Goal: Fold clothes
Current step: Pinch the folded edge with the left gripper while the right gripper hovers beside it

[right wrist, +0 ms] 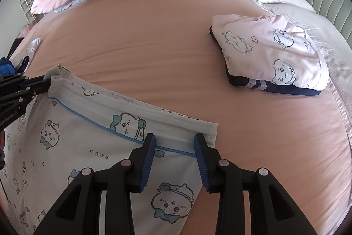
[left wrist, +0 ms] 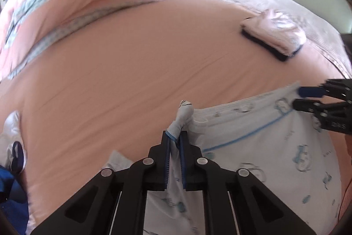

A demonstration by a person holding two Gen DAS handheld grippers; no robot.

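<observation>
**Printed pyjama bottoms held at the waistband**

On the pink bed sheet [right wrist: 154,54], white pyjama bottoms [right wrist: 88,147] are spread unfolded; a folded pile [right wrist: 275,54] is seen nearby. One waistband corner is pinched by the left gripper [left wrist: 175,140]; the right gripper [right wrist: 175,142] is spread wide over the other.

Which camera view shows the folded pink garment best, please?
The right wrist view. There the folded pink garment is sharp, its cartoon prints clear, lying on a dark garment. The left wrist view shows it small, far and blurred.
</observation>
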